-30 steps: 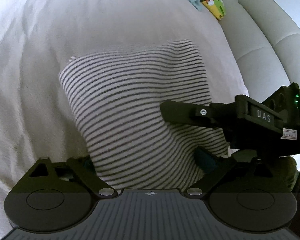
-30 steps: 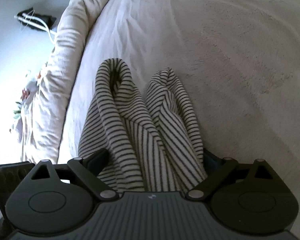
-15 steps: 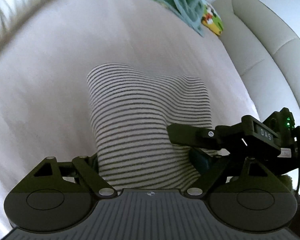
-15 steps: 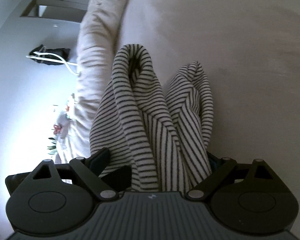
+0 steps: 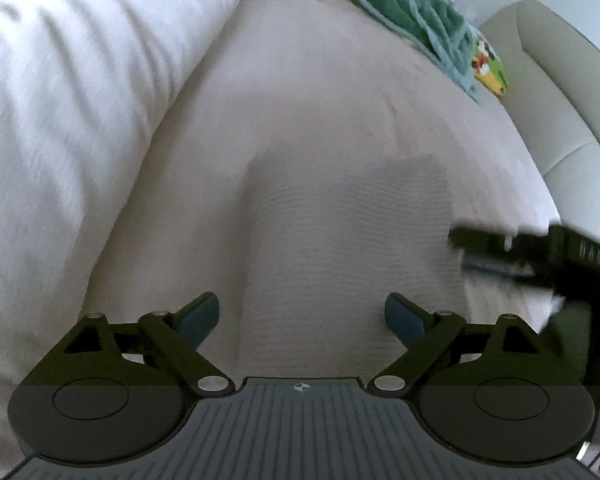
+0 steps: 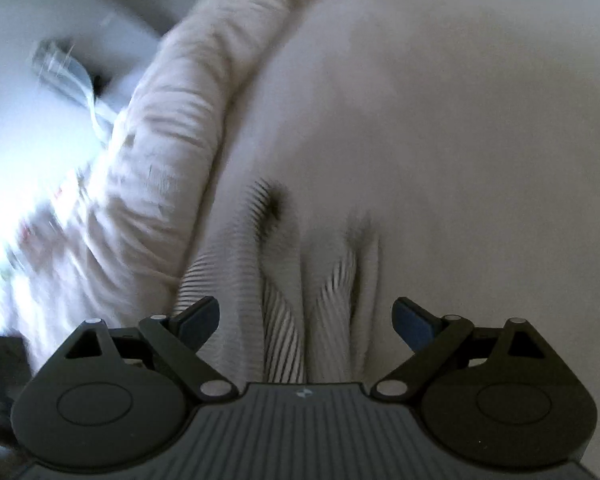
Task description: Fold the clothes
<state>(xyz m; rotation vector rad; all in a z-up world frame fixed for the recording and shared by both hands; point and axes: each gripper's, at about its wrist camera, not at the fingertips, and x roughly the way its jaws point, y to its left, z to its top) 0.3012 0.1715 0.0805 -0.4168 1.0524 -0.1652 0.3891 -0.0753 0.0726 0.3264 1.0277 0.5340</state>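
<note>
Left wrist view, blurred: the left gripper [image 5: 302,314] has its jaws opening, wide apart, with the striped garment [image 5: 340,248] between them on the bed [image 5: 320,100]; whether the pads press on it I cannot tell. Right gripper [image 6: 306,318] likewise stands wide around the garment's bunched folds beside the duvet [image 6: 172,152].

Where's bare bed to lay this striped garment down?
Bare sheet lies ahead of the striped garment, between the bunched duvet and the green blanket. It is crowded only along the duvet and at the blanket's far corner.
</note>
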